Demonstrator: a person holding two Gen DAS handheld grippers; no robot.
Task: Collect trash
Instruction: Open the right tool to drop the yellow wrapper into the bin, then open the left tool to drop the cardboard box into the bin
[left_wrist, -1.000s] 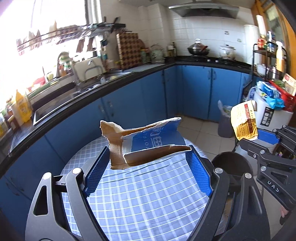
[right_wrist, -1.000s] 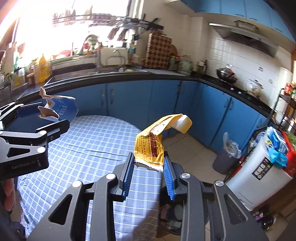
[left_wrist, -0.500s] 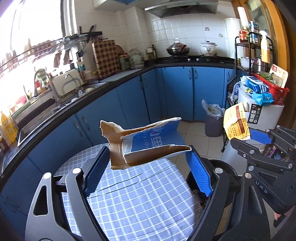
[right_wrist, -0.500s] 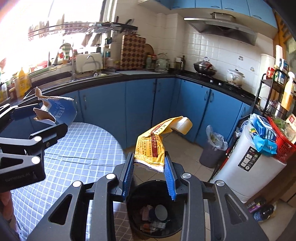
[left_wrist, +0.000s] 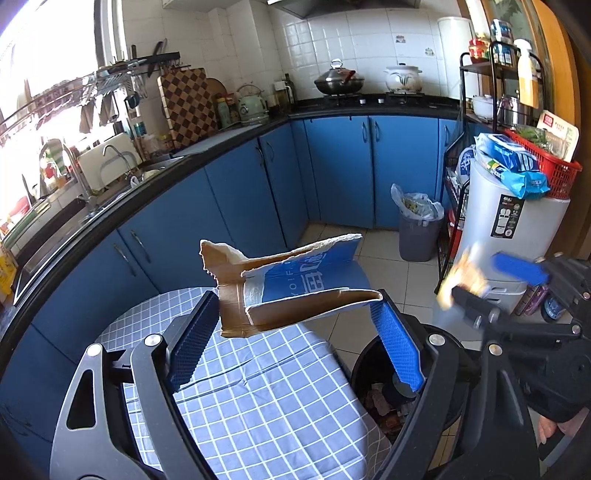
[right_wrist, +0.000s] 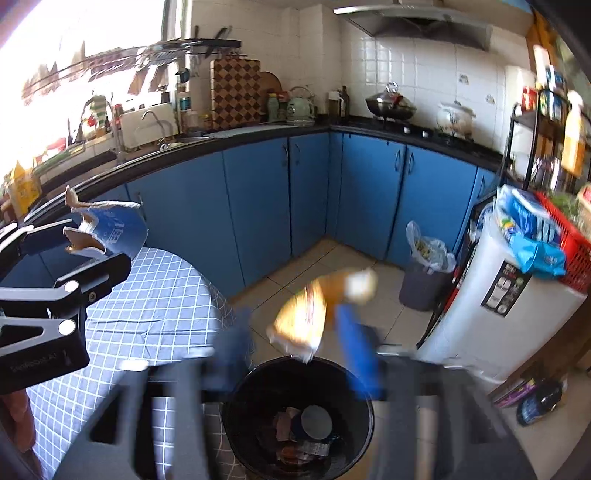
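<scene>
My left gripper (left_wrist: 295, 332) is shut on a torn blue and brown cardboard piece (left_wrist: 295, 284), held above the table's edge; it also shows at the left of the right wrist view (right_wrist: 107, 229). My right gripper (right_wrist: 295, 350) is blurred, its jaws spread apart. The yellow wrapper (right_wrist: 314, 317) is between them, blurred, just above the black trash bin (right_wrist: 299, 417). The bin holds several scraps and shows in the left wrist view (left_wrist: 391, 391) too, with the wrapper (left_wrist: 461, 277) and right gripper (left_wrist: 517, 288) at the right.
A round table with a blue checked cloth (left_wrist: 258, 398) stands left of the bin. Blue cabinets (right_wrist: 258, 206) line the back. A grey bin with a bag (right_wrist: 424, 269) and a white appliance (right_wrist: 495, 306) with a red basket stand to the right.
Both grippers moved right, over the black bin. My right gripper's jaws have spread and the yellow wrapper is coming loose between them. The left still holds the cardboard.
</scene>
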